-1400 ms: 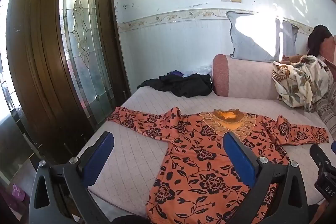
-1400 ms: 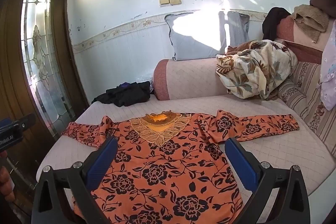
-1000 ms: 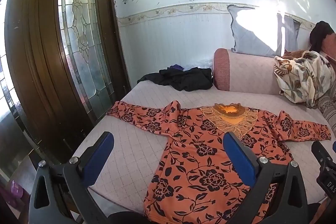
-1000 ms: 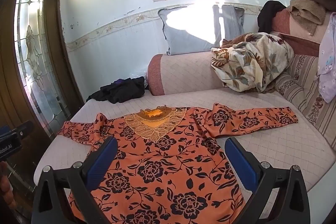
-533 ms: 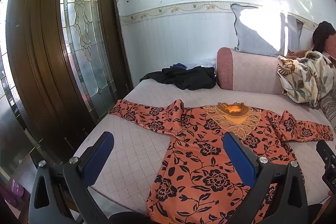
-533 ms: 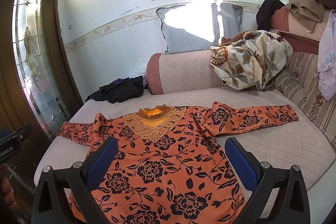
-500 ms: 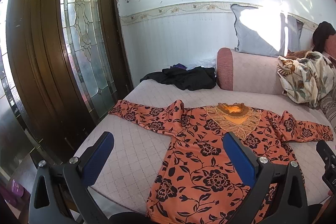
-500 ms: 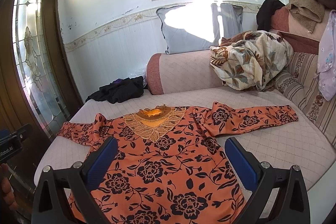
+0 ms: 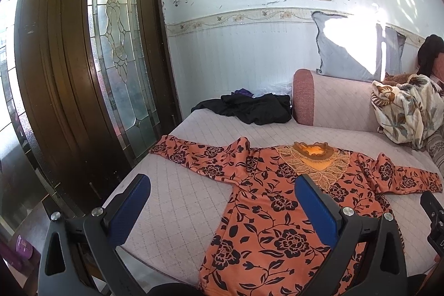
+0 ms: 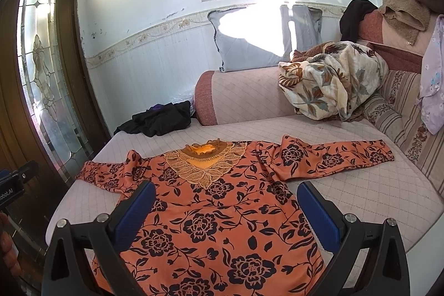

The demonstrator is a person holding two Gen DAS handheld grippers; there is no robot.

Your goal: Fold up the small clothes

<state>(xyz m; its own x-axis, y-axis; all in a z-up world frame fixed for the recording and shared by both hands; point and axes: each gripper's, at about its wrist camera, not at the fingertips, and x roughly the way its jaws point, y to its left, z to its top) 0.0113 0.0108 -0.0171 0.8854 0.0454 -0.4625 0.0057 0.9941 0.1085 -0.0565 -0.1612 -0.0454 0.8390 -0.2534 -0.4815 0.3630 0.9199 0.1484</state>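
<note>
A: Where is the shirt?
B: The orange shirt [image 10: 211, 201] lies flat on the sofa seat [image 10: 360, 193], sleeves out to 9 and 3 o'clock.
A: And the claws?
B: Left gripper [image 9: 222, 201] and right gripper [image 10: 224, 204] — both released, jaws wide, gripping nothing, above the shirt's near edge.

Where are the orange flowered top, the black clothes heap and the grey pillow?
Orange flowered top [image 10: 211, 215], right wrist view, chest.
Black clothes heap [image 9: 249, 108], left wrist view, middle.
Grey pillow [image 10: 244, 52], right wrist view, front.
</note>
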